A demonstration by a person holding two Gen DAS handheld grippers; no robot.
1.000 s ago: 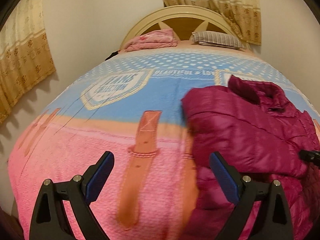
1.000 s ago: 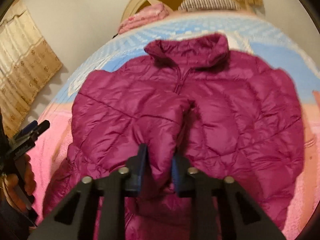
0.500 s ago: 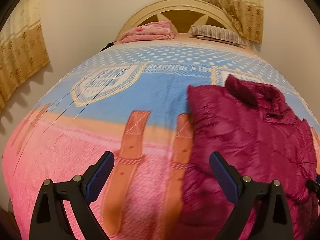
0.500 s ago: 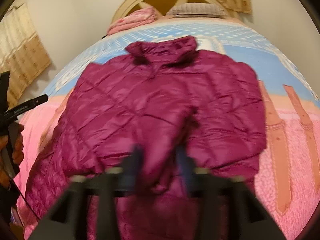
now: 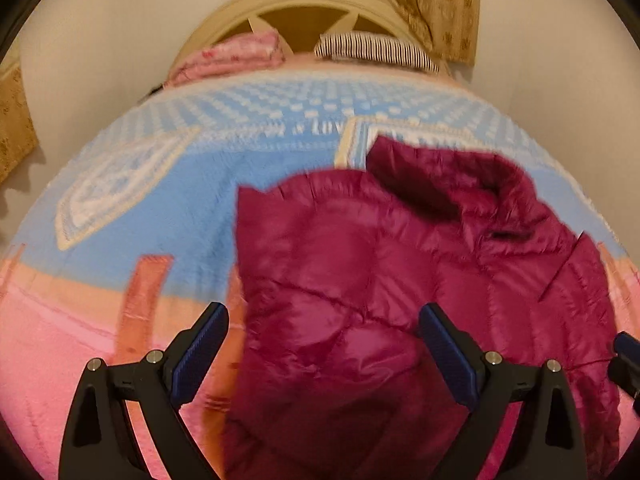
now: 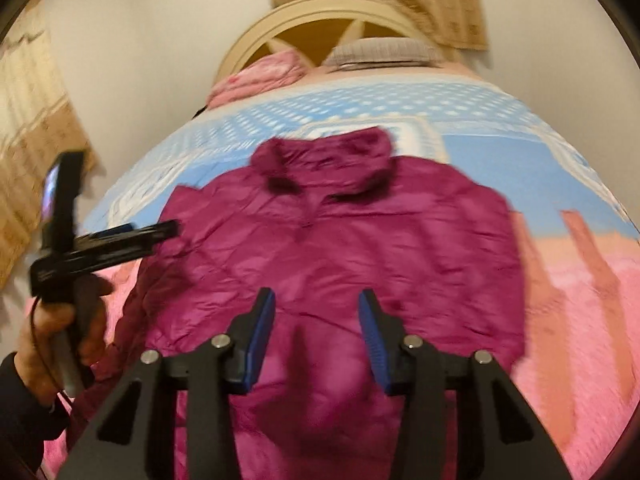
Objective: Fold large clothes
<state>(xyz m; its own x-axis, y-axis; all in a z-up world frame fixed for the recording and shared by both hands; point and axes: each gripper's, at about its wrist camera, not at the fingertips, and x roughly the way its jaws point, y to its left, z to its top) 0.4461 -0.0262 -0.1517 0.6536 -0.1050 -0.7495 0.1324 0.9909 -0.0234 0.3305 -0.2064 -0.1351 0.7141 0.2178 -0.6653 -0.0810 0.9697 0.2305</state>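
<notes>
A magenta puffer jacket [image 6: 344, 248] lies front up on the bed, collar toward the headboard, both sleeves folded in over the body. It also shows in the left wrist view [image 5: 380, 288], filling the right half. My right gripper [image 6: 316, 332] is open and empty, hovering above the jacket's lower middle. My left gripper [image 5: 324, 352] is wide open and empty above the jacket's left side. The left gripper also shows at the left of the right wrist view [image 6: 152, 236], in the person's hand.
The bed has a blue, orange and pink blanket [image 5: 120, 216]. A folded pink cloth [image 5: 228, 56] and a striped pillow [image 5: 372, 48] lie by the curved headboard [image 6: 332, 12]. Curtains [image 6: 28, 160] hang at the left and behind the bed.
My right gripper has opened and let go of the jacket sleeve, which now lies folded over the body. My left gripper has moved right, over the jacket's left side.
</notes>
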